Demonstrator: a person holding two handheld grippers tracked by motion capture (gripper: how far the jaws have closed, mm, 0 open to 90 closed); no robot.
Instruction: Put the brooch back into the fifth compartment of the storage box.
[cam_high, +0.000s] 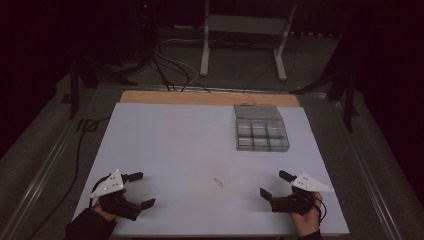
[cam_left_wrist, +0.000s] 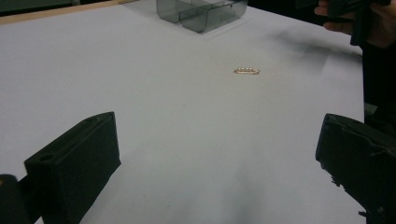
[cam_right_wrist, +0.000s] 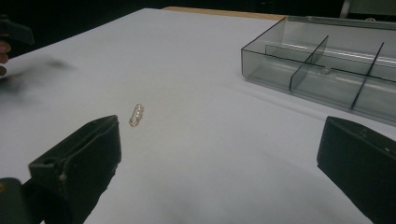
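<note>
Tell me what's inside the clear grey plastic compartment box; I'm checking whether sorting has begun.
The clear grey plastic compartment box looks empty: through its walls the compartments nearest the right claw show only bare floor. The far compartments are too dim to judge. The small gold clip lies outside on the white table sheet.

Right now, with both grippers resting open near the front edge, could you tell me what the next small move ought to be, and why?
Probably ease the right gripper toward the small gold clip. The clip lies flat and untouched between the two grippers, the right gripper's jaws stand wide with nothing between them, and the clear compartment box waits on that side.
</note>
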